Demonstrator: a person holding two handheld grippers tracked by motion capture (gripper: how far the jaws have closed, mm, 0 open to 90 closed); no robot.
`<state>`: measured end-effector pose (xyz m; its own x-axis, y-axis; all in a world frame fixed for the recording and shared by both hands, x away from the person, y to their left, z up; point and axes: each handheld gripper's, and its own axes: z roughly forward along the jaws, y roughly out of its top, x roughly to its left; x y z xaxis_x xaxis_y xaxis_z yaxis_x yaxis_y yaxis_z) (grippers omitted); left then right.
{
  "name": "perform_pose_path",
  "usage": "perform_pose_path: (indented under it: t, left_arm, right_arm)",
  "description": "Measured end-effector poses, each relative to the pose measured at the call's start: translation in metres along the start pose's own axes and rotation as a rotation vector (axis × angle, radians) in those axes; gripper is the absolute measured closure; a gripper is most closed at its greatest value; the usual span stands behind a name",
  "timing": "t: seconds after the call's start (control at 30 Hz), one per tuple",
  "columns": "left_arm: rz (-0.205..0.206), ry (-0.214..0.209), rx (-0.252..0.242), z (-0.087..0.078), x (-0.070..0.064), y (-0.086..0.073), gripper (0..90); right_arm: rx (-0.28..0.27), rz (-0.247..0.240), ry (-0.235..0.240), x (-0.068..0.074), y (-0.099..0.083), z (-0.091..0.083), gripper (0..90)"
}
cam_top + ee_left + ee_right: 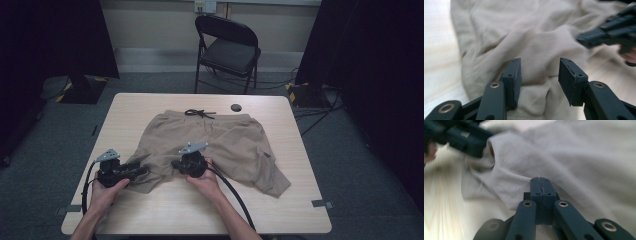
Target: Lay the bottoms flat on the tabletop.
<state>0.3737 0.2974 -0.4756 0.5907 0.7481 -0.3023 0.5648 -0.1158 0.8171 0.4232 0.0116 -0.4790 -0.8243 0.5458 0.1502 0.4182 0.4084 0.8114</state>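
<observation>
At the left, the left hand-held gripper (142, 170) is lying low over the counter (300, 165), held by the person's left hand (107, 190). Its jaws are standing wide apart, and in the left gripper view they are framing a fold of the beige shorts (536, 45), with cloth between them but not yet pinched. The tips are pointing toward the near left leg of the shorts (210, 140).

In the middle, the shorts are lying flat on the counter, the waistband with its dark drawstring (199, 114) toward the far edge and the two legs toward the person. The right leg is spreading out to the right, near the counter's edge.

Just right of the left leg hem, the right hand-held gripper (176, 164) is resting on the cloth, held by the right hand (205, 180). In the right gripper view its jaws are pressed fully together at the edge of the fabric (574, 162); whether cloth is caught between them, I cannot tell.

A small dark round hole (236, 107) is sitting in the counter beyond the waistband, and a folding chair (227, 47) is standing behind.
</observation>
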Motion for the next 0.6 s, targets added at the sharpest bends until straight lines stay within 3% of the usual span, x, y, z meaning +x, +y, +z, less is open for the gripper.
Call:
perform_pose_path:
  t: [0.17,0.2,0.27,0.47,0.5,0.57,0.6]
  left_arm:
    - [0.036,-0.037,-0.018,0.000,-0.011,0.003,51.9]
    - [0.051,-0.050,-0.005,0.003,-0.014,0.003,50.5]
    - [0.070,-0.044,0.025,0.010,-0.017,0.002,47.5]
    - [0.059,-0.008,0.075,0.024,-0.012,-0.004,36.1]
    - [0.059,-0.004,0.088,0.026,-0.011,-0.005,36.1]
    - [0.073,0.003,0.124,0.031,-0.011,-0.008,36.6]
    - [0.083,0.013,0.143,0.033,-0.011,-0.010,41.7]
  right_arm:
    - [-0.060,0.032,-0.032,-0.014,0.024,-0.011,90.0]
    - [-0.083,0.051,-0.044,-0.024,0.034,-0.015,90.0]
    - [-0.083,0.059,-0.056,-0.030,0.040,-0.016,90.0]
    - [-0.042,0.095,-0.094,-0.048,0.041,-0.005,90.0]
    - [-0.005,0.118,-0.096,-0.055,0.034,0.003,90.0]
    - [0.015,0.141,-0.101,-0.059,0.026,0.010,87.5]
    - [0.023,0.148,-0.100,-0.060,0.023,0.012,83.9]
